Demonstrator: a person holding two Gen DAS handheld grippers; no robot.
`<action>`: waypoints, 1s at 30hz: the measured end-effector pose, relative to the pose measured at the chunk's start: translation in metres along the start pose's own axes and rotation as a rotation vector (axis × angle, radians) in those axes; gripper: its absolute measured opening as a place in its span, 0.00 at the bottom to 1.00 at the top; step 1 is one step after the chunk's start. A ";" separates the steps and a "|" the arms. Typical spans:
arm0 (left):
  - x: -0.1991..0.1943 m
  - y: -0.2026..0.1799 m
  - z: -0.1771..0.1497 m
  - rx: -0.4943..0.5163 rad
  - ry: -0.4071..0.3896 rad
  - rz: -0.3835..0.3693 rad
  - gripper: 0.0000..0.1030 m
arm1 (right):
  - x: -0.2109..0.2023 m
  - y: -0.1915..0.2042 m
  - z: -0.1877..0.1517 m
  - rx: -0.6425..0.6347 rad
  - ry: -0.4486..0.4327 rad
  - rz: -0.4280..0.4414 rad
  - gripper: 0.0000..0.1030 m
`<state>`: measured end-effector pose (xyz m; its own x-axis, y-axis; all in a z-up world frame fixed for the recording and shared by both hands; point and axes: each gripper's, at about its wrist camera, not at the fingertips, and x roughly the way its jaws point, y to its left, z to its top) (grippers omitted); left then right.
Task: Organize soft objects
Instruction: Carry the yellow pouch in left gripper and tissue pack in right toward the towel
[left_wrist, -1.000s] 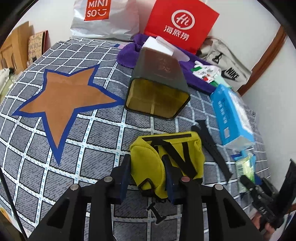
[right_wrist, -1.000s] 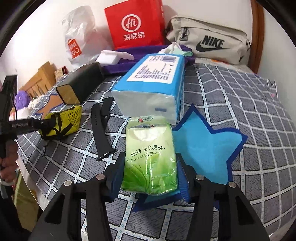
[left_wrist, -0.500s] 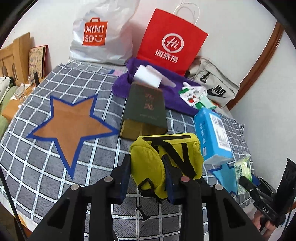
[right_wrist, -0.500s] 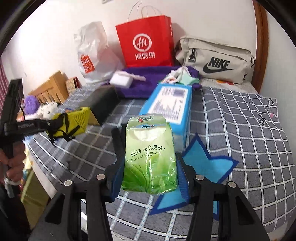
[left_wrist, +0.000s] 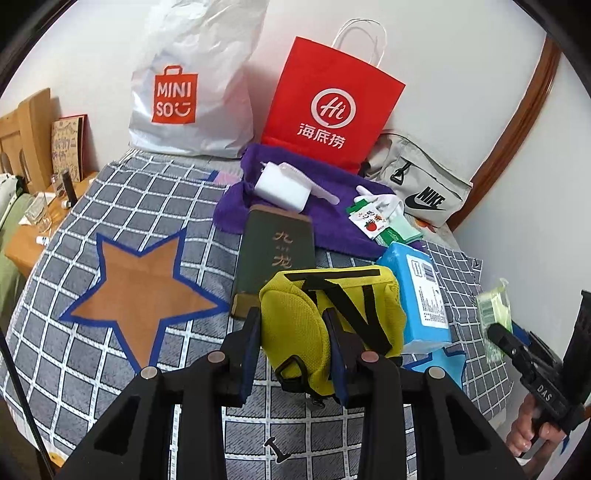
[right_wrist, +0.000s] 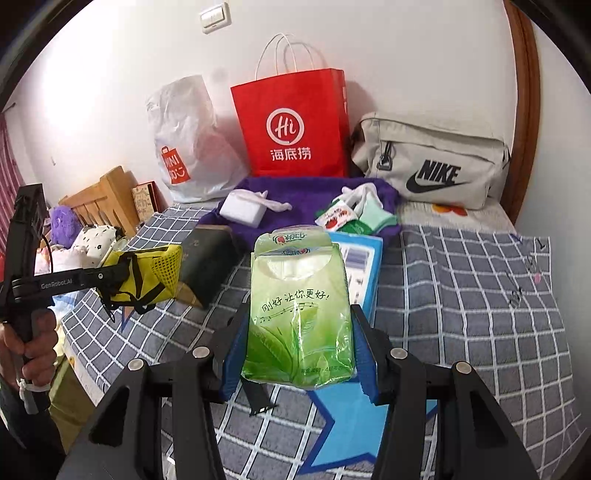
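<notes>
— Bed (left_wrist: 110, 369) first: what sits by the red paper bag (left_wrist: 332, 110)?
— Purple towel (left_wrist: 332, 229) just before it.
— And the grippers?
— Left gripper (left_wrist: 291, 350) jaws clench the yellow pouch (left_wrist: 295, 332), held above the bed, nearer than that bag. Right gripper (right_wrist: 299, 354) jaws grasp the green tissue pack (right_wrist: 299, 314), likewise lifted.

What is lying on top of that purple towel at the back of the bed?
On the purple towel lie a white sponge block, a white strip beside it, and small printed packets with a green pack. Its far edge is hidden behind the red paper bag.
</notes>
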<state>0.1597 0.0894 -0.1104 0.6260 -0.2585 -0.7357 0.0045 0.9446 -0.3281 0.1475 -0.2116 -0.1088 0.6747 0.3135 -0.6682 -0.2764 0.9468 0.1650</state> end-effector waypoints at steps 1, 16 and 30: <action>-0.001 -0.001 0.002 0.001 -0.001 -0.005 0.31 | 0.001 0.001 0.003 -0.003 0.001 0.000 0.49; 0.007 -0.014 0.049 0.016 -0.021 0.007 0.31 | 0.024 -0.003 0.051 -0.032 -0.006 0.004 0.49; 0.039 -0.020 0.089 0.025 -0.022 0.035 0.31 | 0.074 -0.012 0.096 -0.060 0.011 0.021 0.49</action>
<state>0.2531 0.0785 -0.0798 0.6435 -0.2207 -0.7329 0.0017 0.9579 -0.2870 0.2665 -0.1928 -0.0902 0.6605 0.3324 -0.6732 -0.3317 0.9336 0.1356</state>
